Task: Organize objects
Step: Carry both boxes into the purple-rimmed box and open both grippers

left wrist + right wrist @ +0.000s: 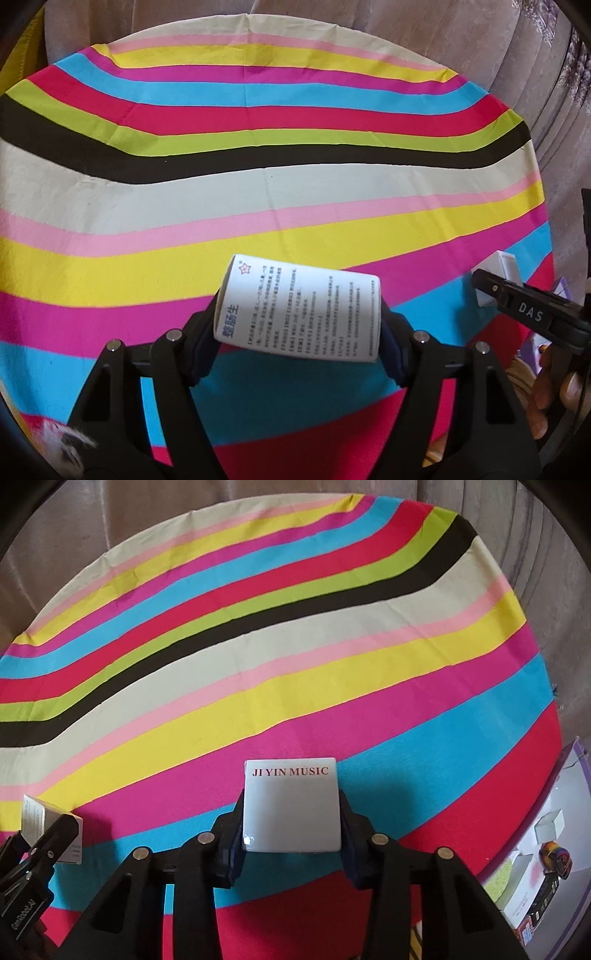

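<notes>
While both grippers sit low over the striped tablecloth [258,192], each one has its own little box. The left gripper [297,325] has its blue-padded fingers [201,345] clamped on the two ends of a white medicine box [299,308] covered in small Chinese print, with a red star logo in one corner. That box lies crosswise between the pads, tilted a bit, and looks lifted off the cloth, with the blue and red stripes showing underneath it.

Over on the other side, the right gripper [291,827] is pinched in narrow on a glossy white square box [291,805] that says "JI YIN MUSIC" in red along its top edge. Pads press on its left and right sides, printed face toward the camera. Can't tell if its bottom edge touches the cloth or not.

From the left wrist view you can see the right gripper's black finger with "DAS" on it at the far right, the white box beside it, and a hand [554,384] below. From the right wrist view a purple-rimmed tray [569,775] sits off the table's right edge with small boxes and a rainbow-coloured thing inside. A beige curtain [480,44] hangs behind the table.
</notes>
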`<state>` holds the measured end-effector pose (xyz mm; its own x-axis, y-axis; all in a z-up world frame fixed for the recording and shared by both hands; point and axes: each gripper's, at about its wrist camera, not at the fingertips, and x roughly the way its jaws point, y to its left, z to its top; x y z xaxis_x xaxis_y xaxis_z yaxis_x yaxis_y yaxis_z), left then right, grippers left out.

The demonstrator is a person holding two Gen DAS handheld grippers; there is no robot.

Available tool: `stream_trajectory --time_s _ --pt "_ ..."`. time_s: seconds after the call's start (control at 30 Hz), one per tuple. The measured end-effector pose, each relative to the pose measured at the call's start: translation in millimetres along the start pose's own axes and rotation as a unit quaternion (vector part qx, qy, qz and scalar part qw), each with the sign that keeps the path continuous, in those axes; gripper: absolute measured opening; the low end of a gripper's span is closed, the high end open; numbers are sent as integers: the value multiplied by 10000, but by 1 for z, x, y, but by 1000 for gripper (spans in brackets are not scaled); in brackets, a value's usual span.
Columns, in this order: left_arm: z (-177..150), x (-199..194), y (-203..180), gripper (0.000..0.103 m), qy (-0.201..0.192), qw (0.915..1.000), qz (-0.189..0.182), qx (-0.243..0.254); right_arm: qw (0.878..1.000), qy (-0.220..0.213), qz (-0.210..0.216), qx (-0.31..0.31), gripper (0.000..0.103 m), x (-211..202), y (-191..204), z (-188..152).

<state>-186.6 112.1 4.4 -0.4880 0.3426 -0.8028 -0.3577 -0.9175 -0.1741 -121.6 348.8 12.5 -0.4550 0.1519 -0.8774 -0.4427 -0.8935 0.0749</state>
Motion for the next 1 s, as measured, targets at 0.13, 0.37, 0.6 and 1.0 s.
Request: stream_trajectory --time_s 0.13,0.37,0.6,1.0 --pt "-5 -12 -13 75 -49 10000 -47 -29 10000 -40 59 -14 43 -5 -8 -4" --pt "-16 -28 -41 75 -59 9997 -229 31 9998 -139 121 -102 43 -24 -18 -14" --pt "-27 -38 -70 75 -53 9991 -407 146 9997 -161 166 -4 43 -36 -40 -25" --pt "-41 -54 -122 75 -76 9965 -691 467 9994 -267 113 210 43 -65 -82 -44"
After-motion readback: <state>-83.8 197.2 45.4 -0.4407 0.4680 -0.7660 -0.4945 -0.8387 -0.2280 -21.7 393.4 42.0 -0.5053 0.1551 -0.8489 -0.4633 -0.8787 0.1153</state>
